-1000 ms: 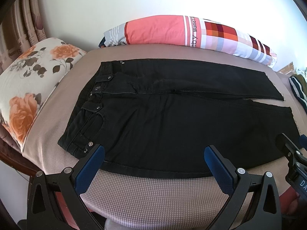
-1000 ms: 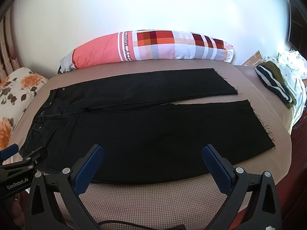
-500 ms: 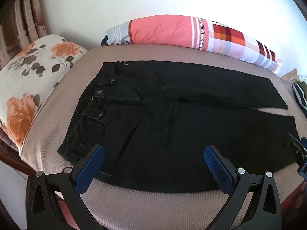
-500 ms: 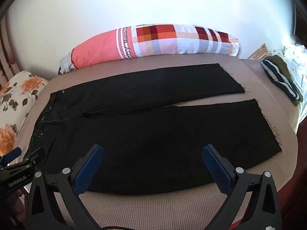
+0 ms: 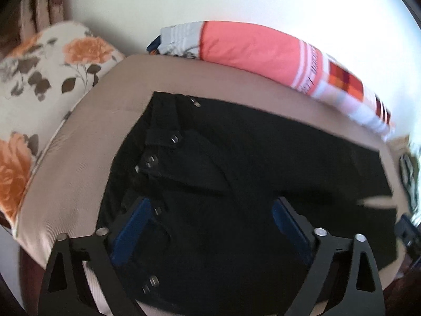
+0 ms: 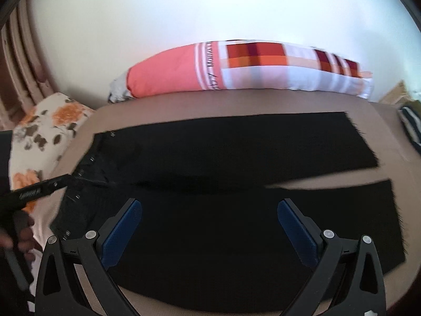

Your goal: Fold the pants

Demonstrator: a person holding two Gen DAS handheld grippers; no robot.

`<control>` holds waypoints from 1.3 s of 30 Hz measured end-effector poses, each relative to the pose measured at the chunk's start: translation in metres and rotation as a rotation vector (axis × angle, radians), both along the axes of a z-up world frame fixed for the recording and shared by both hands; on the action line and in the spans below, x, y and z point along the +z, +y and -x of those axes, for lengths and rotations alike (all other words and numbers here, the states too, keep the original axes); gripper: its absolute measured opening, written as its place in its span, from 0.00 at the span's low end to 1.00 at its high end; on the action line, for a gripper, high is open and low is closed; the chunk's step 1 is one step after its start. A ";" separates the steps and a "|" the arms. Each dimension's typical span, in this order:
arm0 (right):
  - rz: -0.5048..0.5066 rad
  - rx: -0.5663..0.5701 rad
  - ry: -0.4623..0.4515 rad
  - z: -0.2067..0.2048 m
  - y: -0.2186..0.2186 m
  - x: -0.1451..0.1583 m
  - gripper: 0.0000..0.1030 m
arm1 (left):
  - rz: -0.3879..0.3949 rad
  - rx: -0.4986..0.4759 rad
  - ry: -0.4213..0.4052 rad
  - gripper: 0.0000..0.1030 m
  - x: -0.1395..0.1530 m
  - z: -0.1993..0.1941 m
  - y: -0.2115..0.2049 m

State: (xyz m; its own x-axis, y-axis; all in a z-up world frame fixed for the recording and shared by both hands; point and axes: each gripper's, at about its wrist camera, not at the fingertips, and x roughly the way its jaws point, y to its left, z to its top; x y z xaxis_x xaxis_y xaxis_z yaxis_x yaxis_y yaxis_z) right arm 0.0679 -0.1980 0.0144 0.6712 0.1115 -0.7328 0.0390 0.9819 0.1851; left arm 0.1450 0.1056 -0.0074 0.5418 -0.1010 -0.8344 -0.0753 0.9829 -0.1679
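Your left gripper [image 5: 210, 226] is closing over the waistband of the black pants [image 6: 236, 223], pads not yet pressing; your right gripper [image 6: 209, 226] hangs spread above the near leg. Laid flat on the bed [image 6: 158, 110], they look heavy, limp denim: pinch thick seams.

Not much legible from my end, both views motion-blurred. Checked pillow [image 6: 250, 65] has dark lettering running along its white stripe; in right wrist view I make out approx. "Mama", rest too smeared. Same stripe in left wrist view [image 5: 313, 72]: unreadable. Left gripper's [image 6: 39, 191] black body, seen at left edge of right wrist view, carries white print, too blurred to read. Nothing else w/ text that I can see.
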 end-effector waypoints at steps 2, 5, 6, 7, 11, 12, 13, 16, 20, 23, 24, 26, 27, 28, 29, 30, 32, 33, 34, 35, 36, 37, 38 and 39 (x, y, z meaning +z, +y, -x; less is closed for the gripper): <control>-0.056 0.009 0.010 -0.017 -0.003 -0.002 1.00 | 0.058 0.020 0.013 0.77 -0.001 -0.022 0.024; -0.129 0.010 0.030 -0.039 -0.006 -0.007 1.00 | 0.104 0.025 -0.002 0.68 -0.004 -0.052 0.056; -0.143 0.008 0.038 -0.047 -0.006 -0.009 1.00 | 0.127 0.012 -0.002 0.63 -0.008 -0.064 0.066; -0.160 0.006 0.047 -0.054 -0.006 -0.012 1.00 | 0.147 0.004 0.004 0.61 -0.012 -0.071 0.073; -0.188 -0.013 0.058 -0.077 -0.008 -0.018 1.00 | 0.296 -0.011 0.053 0.53 -0.039 -0.112 0.108; -0.183 -0.020 0.063 -0.083 -0.007 -0.020 1.00 | 0.336 -0.013 0.065 0.50 -0.047 -0.121 0.114; -0.177 -0.026 0.071 -0.089 -0.007 -0.023 1.00 | 0.385 -0.011 0.080 0.47 -0.056 -0.131 0.122; -0.155 -0.042 0.101 -0.105 -0.007 -0.031 1.00 | 0.485 0.001 0.120 0.45 -0.077 -0.156 0.140; -0.138 -0.048 0.139 -0.124 -0.001 -0.044 1.00 | 0.533 0.007 0.161 0.45 -0.094 -0.180 0.152; -0.133 -0.042 0.166 -0.138 0.006 -0.054 1.00 | 0.605 -0.037 0.184 0.42 -0.103 -0.196 0.157; -0.129 -0.039 0.175 -0.143 0.009 -0.058 1.00 | 0.634 -0.057 0.191 0.42 -0.104 -0.200 0.157; -0.123 -0.030 0.189 -0.152 0.014 -0.063 1.00 | 0.652 -0.086 0.203 0.42 -0.106 -0.209 0.155; -0.124 -0.025 0.193 -0.156 0.016 -0.066 1.00 | 0.655 -0.105 0.206 0.41 -0.107 -0.213 0.153; -0.126 -0.020 0.194 -0.159 0.017 -0.067 1.00 | 0.665 -0.121 0.210 0.40 -0.108 -0.218 0.151; -0.127 -0.011 0.195 -0.165 0.020 -0.069 1.00 | 0.683 -0.131 0.215 0.39 -0.110 -0.221 0.151; -0.126 -0.006 0.195 -0.167 0.022 -0.070 1.00 | 0.703 -0.139 0.221 0.39 -0.112 -0.225 0.151; -0.125 0.011 0.196 -0.176 0.026 -0.072 1.00 | 0.711 -0.155 0.224 0.39 -0.115 -0.233 0.146; -0.122 0.021 0.196 -0.180 0.028 -0.073 1.00 | 0.711 -0.161 0.221 0.39 -0.117 -0.236 0.144; -0.116 0.027 0.197 -0.185 0.029 -0.075 1.00 | 0.712 -0.164 0.220 0.39 -0.119 -0.241 0.140; -0.108 0.036 0.198 -0.190 0.031 -0.076 1.00 | 0.713 -0.164 0.217 0.39 -0.120 -0.243 0.139; -0.104 0.047 0.196 -0.194 0.033 -0.076 1.00 | 0.728 -0.172 0.207 0.39 -0.120 -0.246 0.138; -0.098 0.062 0.192 -0.199 0.035 -0.076 1.00 | 0.742 -0.178 0.203 0.39 -0.121 -0.249 0.135; -0.091 0.073 0.188 -0.203 0.036 -0.077 1.00 | 0.747 -0.175 0.204 0.39 -0.122 -0.252 0.134; -0.084 0.088 0.185 -0.206 0.038 -0.077 1.00 | 0.750 -0.176 0.204 0.39 -0.124 -0.254 0.131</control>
State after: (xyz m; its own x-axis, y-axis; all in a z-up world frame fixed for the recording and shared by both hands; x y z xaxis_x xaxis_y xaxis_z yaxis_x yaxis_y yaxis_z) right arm 0.2743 -0.1602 -0.0631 0.5116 0.2295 -0.8280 -0.0049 0.9644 0.2643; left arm 0.3989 0.2366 -0.1314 0.3096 -0.7450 -0.5909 -0.0300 0.6135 -0.7892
